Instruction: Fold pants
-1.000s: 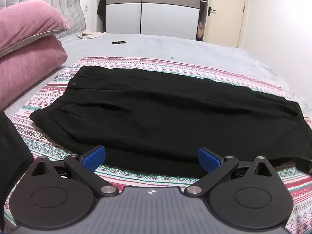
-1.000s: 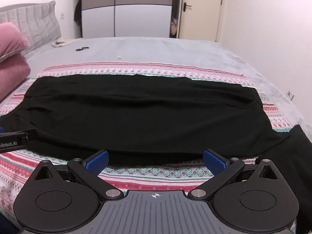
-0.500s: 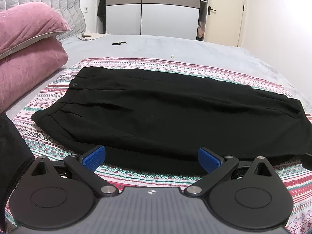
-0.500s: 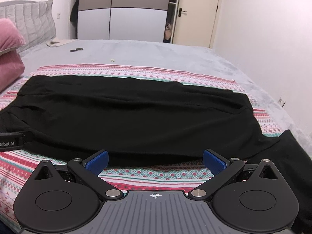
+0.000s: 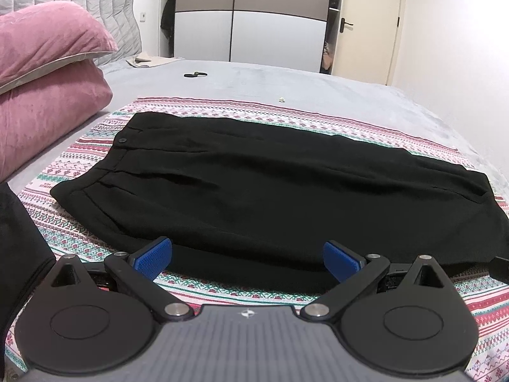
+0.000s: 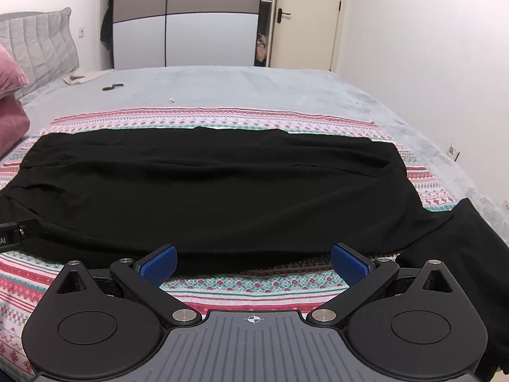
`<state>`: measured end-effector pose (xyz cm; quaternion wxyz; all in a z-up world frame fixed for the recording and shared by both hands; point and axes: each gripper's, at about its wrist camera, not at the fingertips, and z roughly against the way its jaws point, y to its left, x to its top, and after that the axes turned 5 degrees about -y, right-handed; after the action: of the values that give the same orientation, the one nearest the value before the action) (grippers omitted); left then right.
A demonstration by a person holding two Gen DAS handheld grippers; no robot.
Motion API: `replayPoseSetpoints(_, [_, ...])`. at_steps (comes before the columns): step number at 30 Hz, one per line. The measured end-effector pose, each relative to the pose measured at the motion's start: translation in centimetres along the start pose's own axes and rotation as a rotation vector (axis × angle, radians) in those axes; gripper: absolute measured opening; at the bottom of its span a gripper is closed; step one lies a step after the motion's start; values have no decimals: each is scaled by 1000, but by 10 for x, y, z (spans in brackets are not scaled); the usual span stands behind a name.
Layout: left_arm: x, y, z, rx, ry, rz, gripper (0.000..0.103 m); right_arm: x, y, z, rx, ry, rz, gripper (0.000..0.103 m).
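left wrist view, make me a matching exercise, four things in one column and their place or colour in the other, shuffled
Things:
1. pants
2. pillows
3. wardrobe
4. left claw pads

Descriptions:
a. blue, spread apart
b. pink, stacked at the left
c. black, flat on the patterned blanket
d. white and brown, against the far wall

Pairs: 1-c, 2-b, 3-d, 4-a

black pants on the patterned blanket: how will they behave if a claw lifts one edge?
The black pants look thin and lie flat with soft creases, so they will probably drape and sag rather than hold shape. Probably light for their spread. A lifted edge may drag the rest across the patterned blanket, since nothing pins them.
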<state>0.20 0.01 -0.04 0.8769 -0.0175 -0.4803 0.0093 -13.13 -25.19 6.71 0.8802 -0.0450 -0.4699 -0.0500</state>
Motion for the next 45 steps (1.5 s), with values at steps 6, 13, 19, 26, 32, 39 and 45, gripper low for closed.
replayPoseSetpoints(6, [1, 14, -4, -34, 11, 59, 103, 0, -1, -3, 4, 13, -6, 103])
replayPoseSetpoints(13, [4, 48, -16, -126, 117, 273, 103, 1, -9, -3, 11, -8, -39, 103])
replayPoseSetpoints(19, [14, 113, -29, -82, 171, 535, 103, 10, -29, -8, 0, -51, -51, 103])
replayPoseSetpoints(26, [35, 179, -44, 62, 101, 664, 103, 26, -132, -38, -51, -74, -403, 103])
replayPoseSetpoints(32, [39, 232, -95, 168, 175, 727, 100, 38, -195, -86, -84, 46, -591, 101])
replayPoseSetpoints(39, [31, 235, -135, 210, 241, 634, 71, 36, -253, -150, -272, 149, -627, 64])
replayPoseSetpoints(45, [33, 240, -133, 210, 214, 631, 32, 26, -288, -148, -410, 125, -648, 64])
